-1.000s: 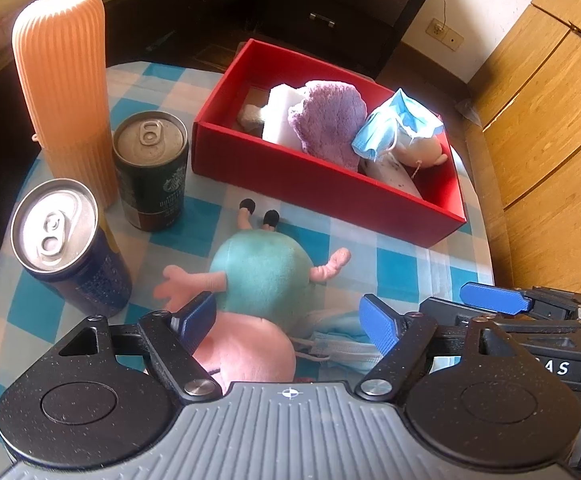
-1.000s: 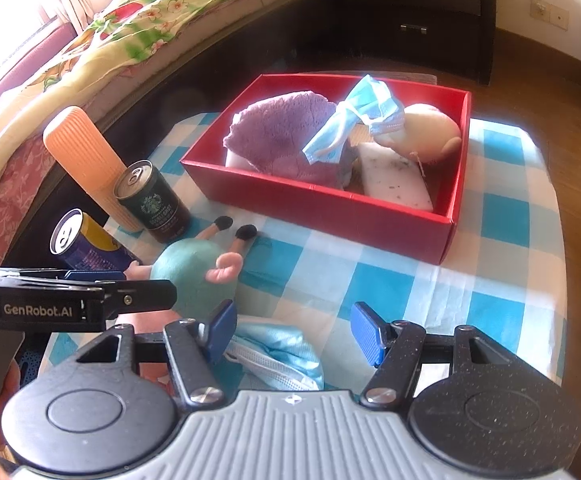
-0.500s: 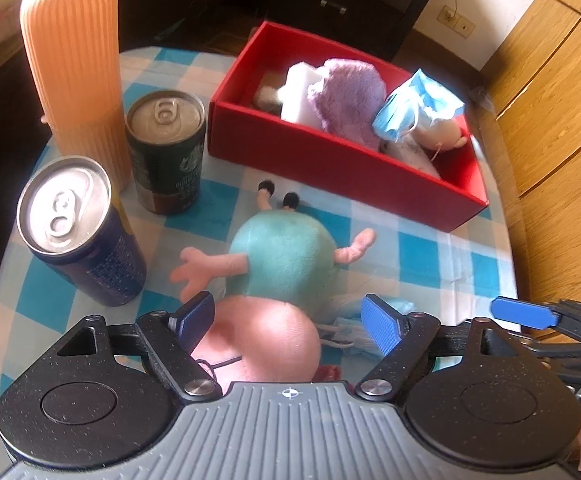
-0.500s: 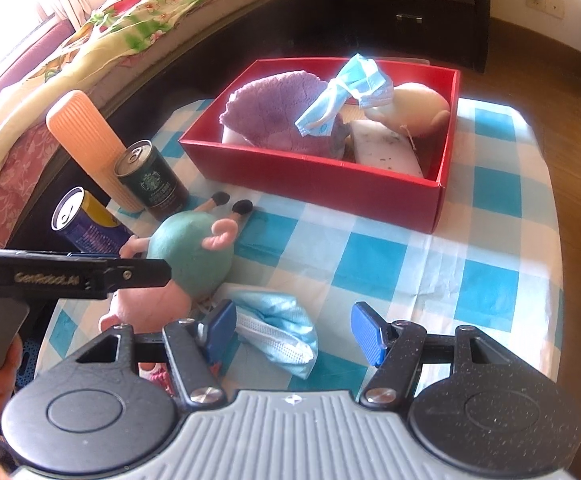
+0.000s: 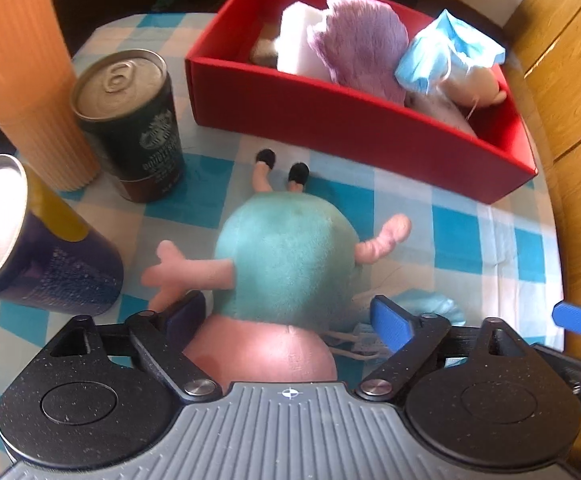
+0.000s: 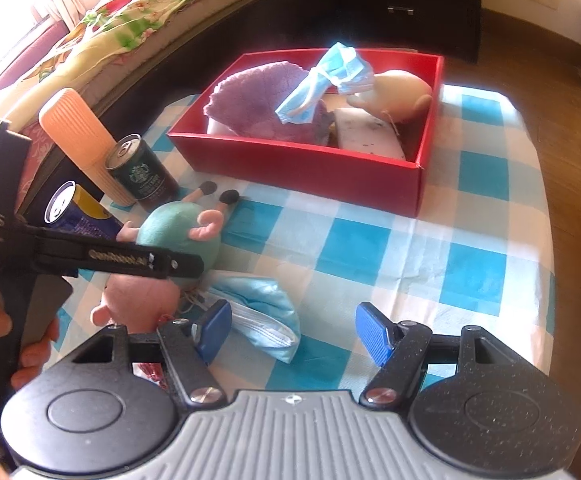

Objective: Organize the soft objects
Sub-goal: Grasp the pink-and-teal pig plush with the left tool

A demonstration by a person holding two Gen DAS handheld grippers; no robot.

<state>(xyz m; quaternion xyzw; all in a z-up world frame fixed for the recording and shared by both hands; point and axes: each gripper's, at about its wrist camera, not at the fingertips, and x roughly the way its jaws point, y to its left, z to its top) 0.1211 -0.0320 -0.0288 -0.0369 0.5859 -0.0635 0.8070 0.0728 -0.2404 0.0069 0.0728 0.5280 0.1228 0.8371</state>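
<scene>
A plush toy with a teal body and pink head lies on its back on the checked tablecloth, feet toward the red box. My left gripper hangs low over it, jaws opening, the toy's neck between the pads without either pressing on it. A crumpled blue face mask lies just right of the toy's head. My right gripper is over the mask, jaws opening, the left pad beside the mask's edge. The red box holds a purple plush, another mask, a white sponge and a beige toy.
Left of the toy stand an orange ribbed cylinder, a dark green can and a purple and yellow can. The small table's edge drops to a wooden floor. A bed, dark drawers and wooden cabinets surround it.
My left gripper has sunk closer over the plush toy and its jaws have spread wider. The right gripper drifted slightly, its jaws a little wider, so the mask sits more between them.
</scene>
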